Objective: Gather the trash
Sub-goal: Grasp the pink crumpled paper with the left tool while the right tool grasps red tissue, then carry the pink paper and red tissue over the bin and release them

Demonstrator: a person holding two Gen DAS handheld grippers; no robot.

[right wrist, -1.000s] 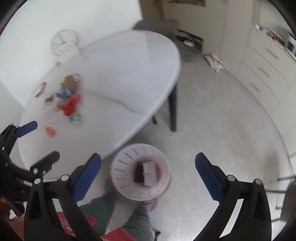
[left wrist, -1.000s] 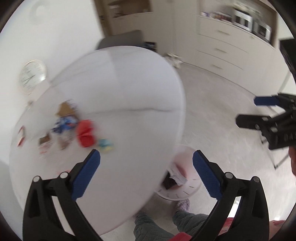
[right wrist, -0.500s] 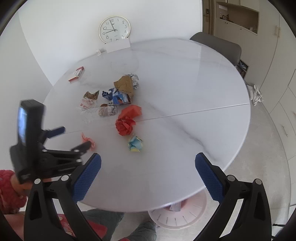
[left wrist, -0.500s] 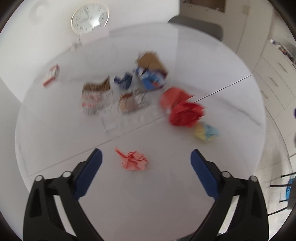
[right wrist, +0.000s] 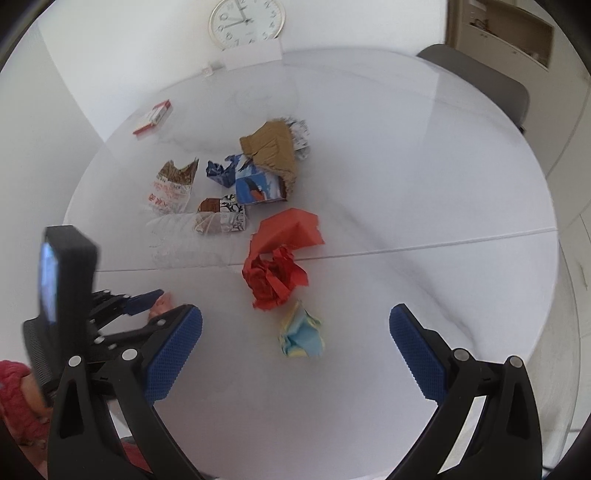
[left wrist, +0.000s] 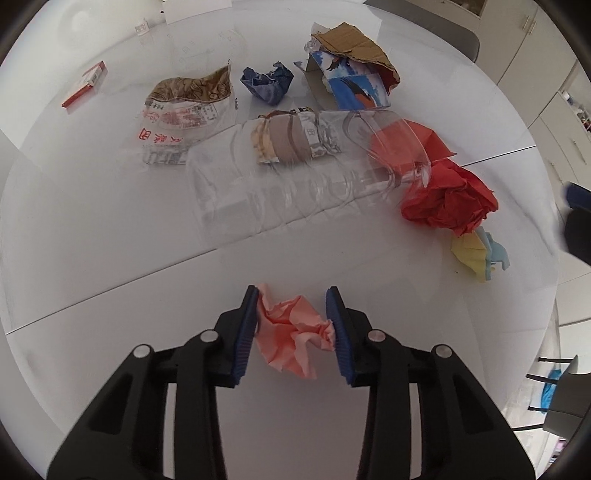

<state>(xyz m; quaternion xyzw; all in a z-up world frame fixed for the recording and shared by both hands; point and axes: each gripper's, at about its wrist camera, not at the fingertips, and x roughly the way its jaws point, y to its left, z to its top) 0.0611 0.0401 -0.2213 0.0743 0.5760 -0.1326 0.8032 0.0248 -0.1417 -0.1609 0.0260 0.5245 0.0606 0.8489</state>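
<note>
The left tool [left wrist: 293, 325] points down at the white bench [left wrist: 110, 258] with its jaws closing on a crumpled pink paper [left wrist: 291, 332]; both blue pads touch the wad, which still rests on the bench. The right tool [right wrist: 295, 343] hangs wide apart and holds nothing; a yellow-and-blue paper ball [right wrist: 301, 332] lies on the bench between its pads, touched by neither.

Ahead of the left tool lies a clear plastic bottle [left wrist: 295, 184] on its side, hard to make out against the white top. Beyond it are a printed wrapper [left wrist: 184, 122], a brown-banded foil wrapper [left wrist: 295, 138], a dark blue paper ball [left wrist: 267, 83] and a torn cardboard box with a bird picture [left wrist: 354, 74]. To its right sits a crumpled red paper [left wrist: 447, 203], with a flatter red sheet [left wrist: 424, 140] partly seen through the bottle. Far left is a small red-and-white box [left wrist: 85, 83].

Just beyond the right tool's ball lies that red wad. A wall clock [right wrist: 246, 22] is cut off at the top, and the pink paper is mostly hidden behind the left tool in the right wrist view.
</note>
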